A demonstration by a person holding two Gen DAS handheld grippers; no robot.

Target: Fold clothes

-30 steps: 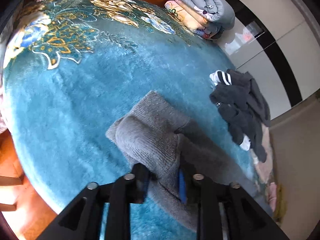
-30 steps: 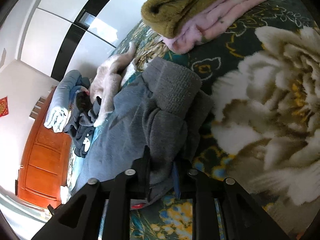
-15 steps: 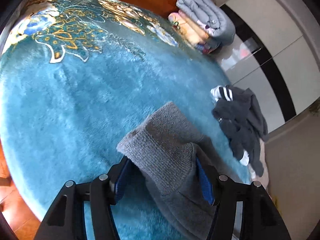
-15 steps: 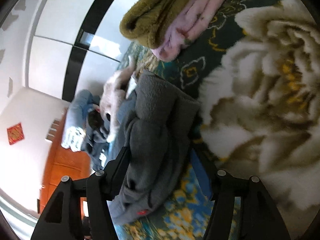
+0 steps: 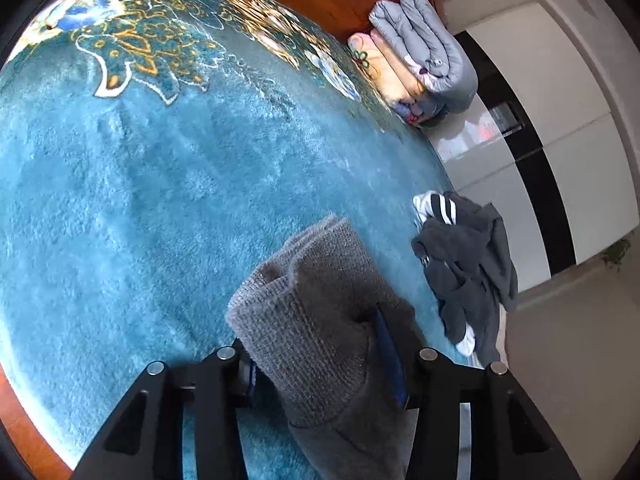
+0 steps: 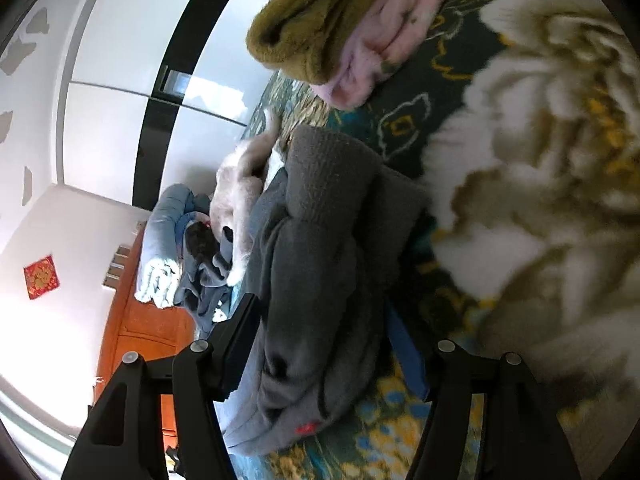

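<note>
Both grippers, left (image 5: 320, 364) and right (image 6: 324, 344), stand wide open astride the folded grey knitted garment (image 5: 316, 312) on the plush teal floral blanket (image 5: 160, 200), gripping nothing, its long axis running forward between each pair of fingers.

The left wrist camera sits just behind the left gripper (image 5: 320, 368), looking forward and down along its fingers across the blanket (image 5: 140, 200), close to the surface, toward the wardrobe (image 5: 560, 168) and a far folded stack (image 5: 424, 64). The right wrist camera sits just behind the right gripper (image 6: 324, 352), very near the blanket (image 6: 540, 160), rolled sideways, facing the same wardrobe (image 6: 120, 60). Both views share the grey garment (image 5: 316, 320) (image 6: 320, 260) between the fingers, the dark clothes pile (image 5: 468, 264) (image 6: 208, 264) and the stack (image 6: 160, 248).
</note>
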